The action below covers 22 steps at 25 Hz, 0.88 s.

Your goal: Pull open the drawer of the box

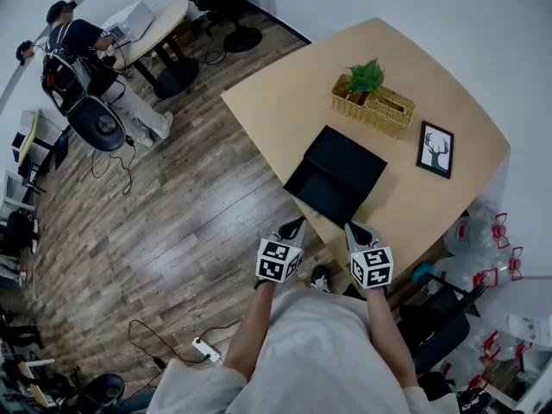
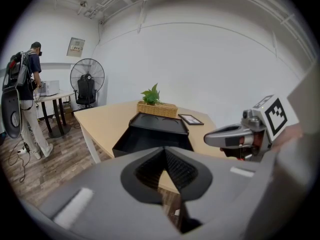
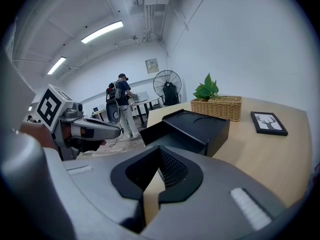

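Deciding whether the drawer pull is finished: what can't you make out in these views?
Front and handle of the drawer: small and black on black in the head view; largely covered by the left gripper and right gripper bodies in their own views.
Inside of the drawer: too dark in every view to tell if it holds anything.
Back of the box: faces away from all three cameras.

Head view steeply overhead; both gripper views low, near the box (common to all)

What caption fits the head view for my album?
Left gripper and right gripper, both shut, short of the black box's open drawer.
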Available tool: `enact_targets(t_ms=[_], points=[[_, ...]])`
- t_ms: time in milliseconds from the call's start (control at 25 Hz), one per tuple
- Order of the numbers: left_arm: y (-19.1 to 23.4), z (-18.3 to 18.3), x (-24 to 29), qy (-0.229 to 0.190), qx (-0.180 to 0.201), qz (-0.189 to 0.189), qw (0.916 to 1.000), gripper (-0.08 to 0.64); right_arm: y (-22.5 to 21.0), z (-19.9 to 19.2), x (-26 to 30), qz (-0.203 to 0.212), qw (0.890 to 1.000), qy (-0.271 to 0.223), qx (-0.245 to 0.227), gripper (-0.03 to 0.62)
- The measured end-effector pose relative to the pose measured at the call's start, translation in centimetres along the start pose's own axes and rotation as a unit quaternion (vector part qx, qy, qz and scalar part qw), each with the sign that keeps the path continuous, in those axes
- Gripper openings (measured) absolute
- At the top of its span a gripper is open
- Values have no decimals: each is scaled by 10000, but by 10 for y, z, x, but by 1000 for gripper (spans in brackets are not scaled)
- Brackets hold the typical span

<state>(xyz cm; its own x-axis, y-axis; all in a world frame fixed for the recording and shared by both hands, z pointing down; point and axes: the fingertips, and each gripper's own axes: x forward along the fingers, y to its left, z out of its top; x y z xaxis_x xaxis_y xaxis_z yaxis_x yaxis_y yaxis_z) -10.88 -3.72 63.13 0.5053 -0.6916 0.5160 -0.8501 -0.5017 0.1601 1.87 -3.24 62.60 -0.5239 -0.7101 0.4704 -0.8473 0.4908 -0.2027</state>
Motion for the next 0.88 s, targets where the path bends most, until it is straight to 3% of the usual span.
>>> enact_targets(t_ms=[880], points=[[-2, -1, -2, 1, 23, 13, 10000, 54, -3, -2, -4, -67, 10000, -24, 19, 2]])
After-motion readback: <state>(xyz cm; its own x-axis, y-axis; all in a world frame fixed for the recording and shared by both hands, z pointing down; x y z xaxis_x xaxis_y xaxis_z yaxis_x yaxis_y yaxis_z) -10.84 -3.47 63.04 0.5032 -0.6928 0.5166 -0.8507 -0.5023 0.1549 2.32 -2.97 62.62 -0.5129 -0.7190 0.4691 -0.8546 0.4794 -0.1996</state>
